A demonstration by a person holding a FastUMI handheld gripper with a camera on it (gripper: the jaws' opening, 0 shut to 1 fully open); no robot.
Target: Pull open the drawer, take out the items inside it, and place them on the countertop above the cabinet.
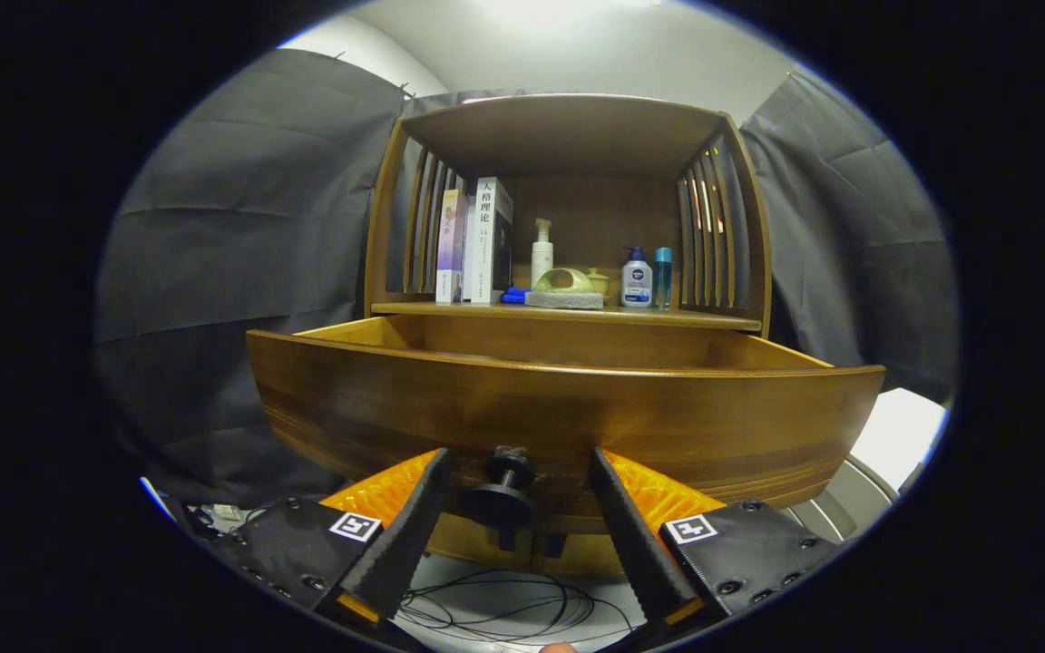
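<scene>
A brown wooden cabinet has its drawer pulled out toward me; the tall front panel hides whatever lies inside. The drawer's dark round knob sits between my fingers, with a gap on each side. My gripper is open, its fingertips close to the drawer front on either side of the knob. Above the drawer runs the countertop, a wooden shelf under a slatted hutch.
On the countertop stand two books, a white pump bottle, a green object on a grey sponge, a small blue thing, a white-and-blue pump bottle and a teal bottle. Loose cables lie on the floor below.
</scene>
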